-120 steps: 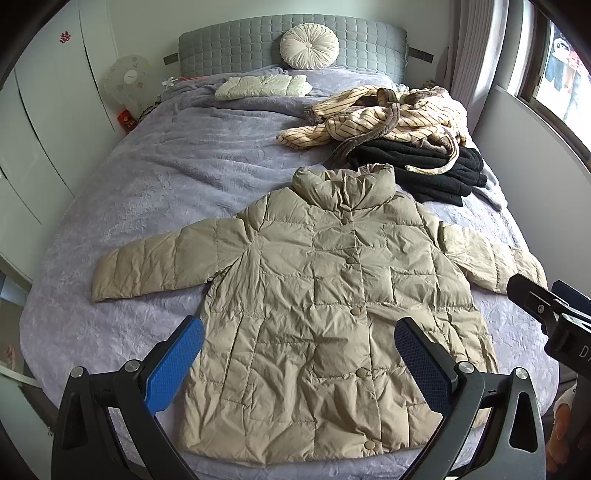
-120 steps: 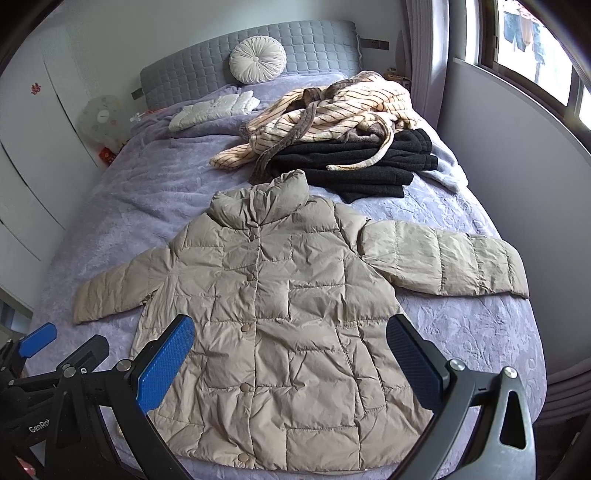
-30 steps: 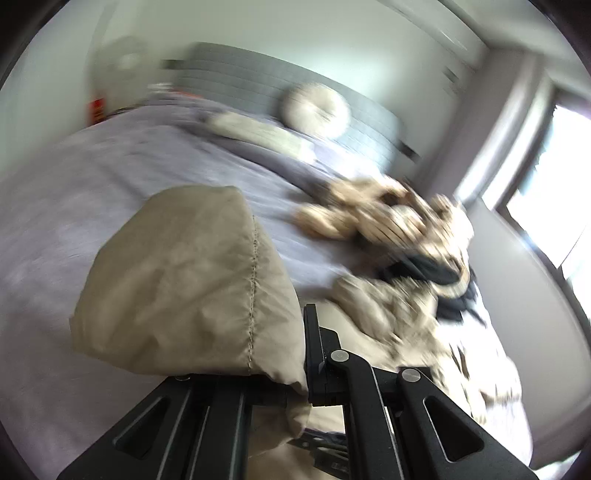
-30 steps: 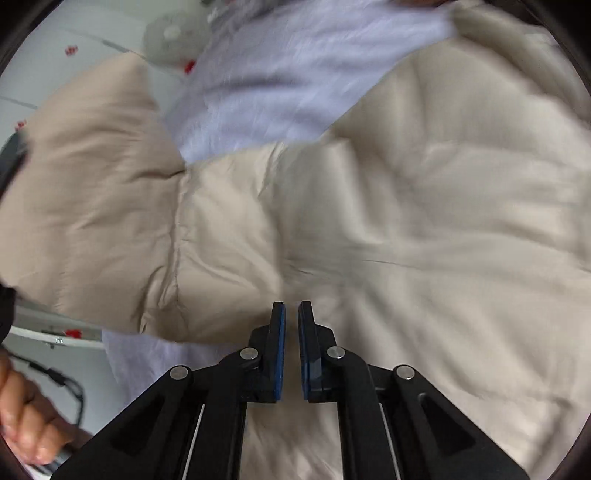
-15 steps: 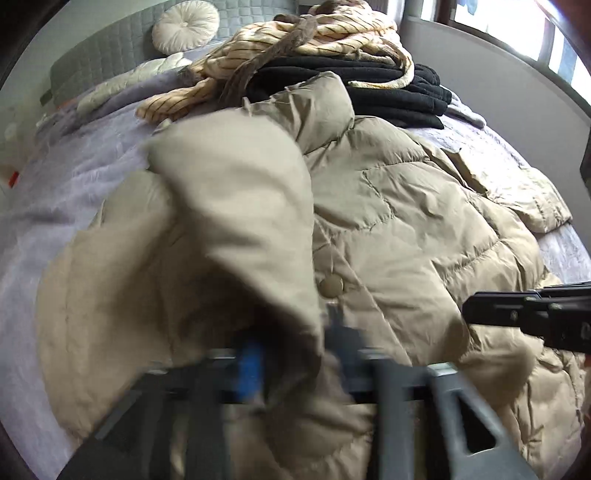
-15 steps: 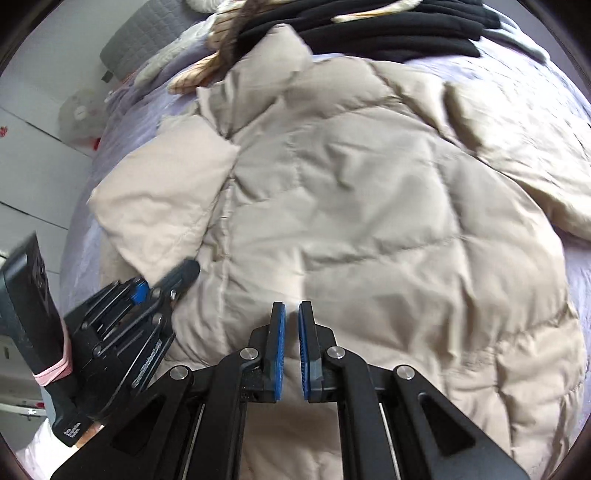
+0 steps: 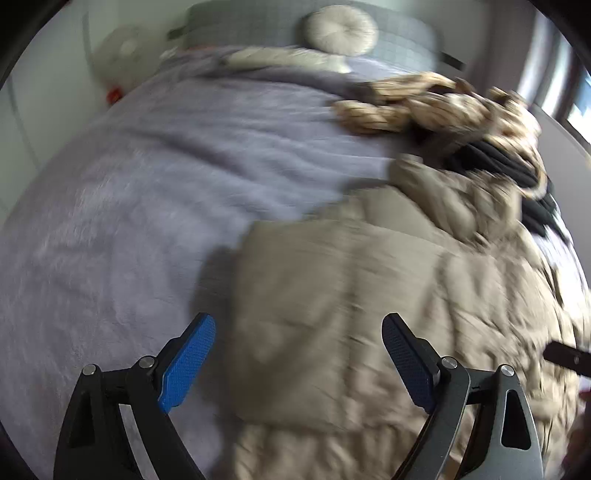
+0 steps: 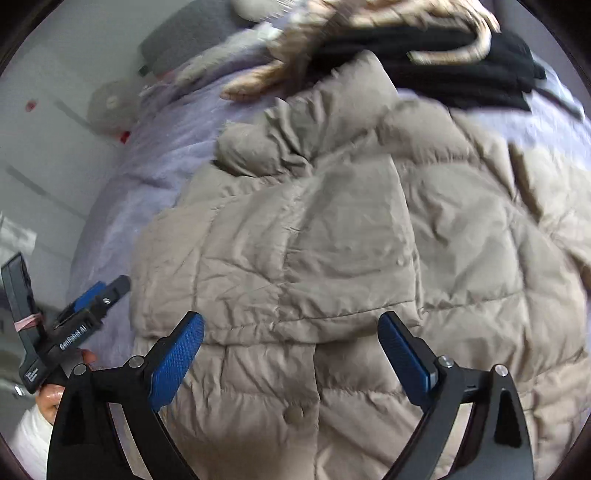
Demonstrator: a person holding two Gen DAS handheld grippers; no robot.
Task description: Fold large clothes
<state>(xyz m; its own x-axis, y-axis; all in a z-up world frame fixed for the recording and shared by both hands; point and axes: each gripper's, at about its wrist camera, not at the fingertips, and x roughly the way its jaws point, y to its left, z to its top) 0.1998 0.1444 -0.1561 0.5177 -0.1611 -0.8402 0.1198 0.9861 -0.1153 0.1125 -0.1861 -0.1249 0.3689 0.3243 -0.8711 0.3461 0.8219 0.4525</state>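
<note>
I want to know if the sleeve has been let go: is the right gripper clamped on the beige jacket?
No, the right gripper is wide open above the beige jacket, holding nothing.

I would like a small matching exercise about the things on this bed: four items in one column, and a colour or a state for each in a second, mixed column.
Items:
1. puffer jacket
2. round cushion
3. bedspread
4. left gripper

Descriptions:
a. lilac-grey
b. open, holding nothing
c. beige, one sleeve folded across the front
d. off-white, at the headboard

Pairs: 1-c, 2-d, 3-a, 4-b
</note>
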